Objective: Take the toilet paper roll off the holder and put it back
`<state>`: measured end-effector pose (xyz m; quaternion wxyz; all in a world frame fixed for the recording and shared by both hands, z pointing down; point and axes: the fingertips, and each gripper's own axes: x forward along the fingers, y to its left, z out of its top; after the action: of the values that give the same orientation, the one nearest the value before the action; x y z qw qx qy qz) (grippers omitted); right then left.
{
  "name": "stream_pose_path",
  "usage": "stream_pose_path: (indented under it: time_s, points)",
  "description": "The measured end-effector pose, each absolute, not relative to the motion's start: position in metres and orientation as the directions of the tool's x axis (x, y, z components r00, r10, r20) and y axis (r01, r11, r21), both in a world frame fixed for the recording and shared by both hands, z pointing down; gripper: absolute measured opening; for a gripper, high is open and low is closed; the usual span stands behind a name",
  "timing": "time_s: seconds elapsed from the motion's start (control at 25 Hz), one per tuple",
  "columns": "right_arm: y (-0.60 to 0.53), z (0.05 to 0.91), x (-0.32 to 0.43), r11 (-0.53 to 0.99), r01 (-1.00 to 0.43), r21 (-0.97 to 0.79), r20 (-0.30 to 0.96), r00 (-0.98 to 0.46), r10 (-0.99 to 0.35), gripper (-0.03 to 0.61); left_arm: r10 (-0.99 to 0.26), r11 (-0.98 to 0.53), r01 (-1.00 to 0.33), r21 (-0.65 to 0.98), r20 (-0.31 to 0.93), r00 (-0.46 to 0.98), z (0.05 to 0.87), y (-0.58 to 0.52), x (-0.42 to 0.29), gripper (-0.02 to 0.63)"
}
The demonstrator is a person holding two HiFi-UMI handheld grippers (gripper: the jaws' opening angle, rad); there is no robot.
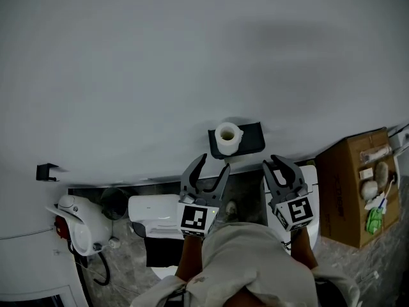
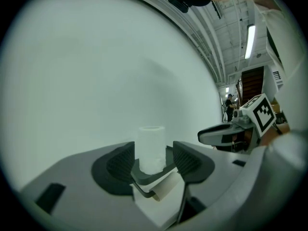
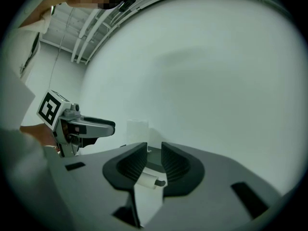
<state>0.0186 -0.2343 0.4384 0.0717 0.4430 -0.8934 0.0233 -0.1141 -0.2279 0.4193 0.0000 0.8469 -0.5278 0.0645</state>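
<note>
Head view: toilet paper roll [image 1: 228,137] upright atop black holder [image 1: 252,137], just above spread left tongs [image 1: 215,162] in frame; spread right tongs [image 1: 283,169] farther, lower right.

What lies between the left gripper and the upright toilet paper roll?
Nothing: the head view shows a bare gap between the left gripper and the toilet paper roll.

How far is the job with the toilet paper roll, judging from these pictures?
Done: nothing that shows; the toilet paper roll stands upright on the holder. In hand: nothing; the left gripper and the right gripper are open and empty, short of the roll. Left: probably gripping it, lifting it off and setting it back.
</note>
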Motion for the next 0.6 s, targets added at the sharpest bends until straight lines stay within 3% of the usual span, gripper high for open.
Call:
stream_pose_path:
  time_s: [0.6]
  points:
    - [-0.248,0.44,0.016,0.584,-0.811,0.029,0.163,-0.572,-0.804,0.089,-0.863,-0.5,-0.863,-0.07,0.13,0.489,0.427,-0.251,-0.109,0.271]
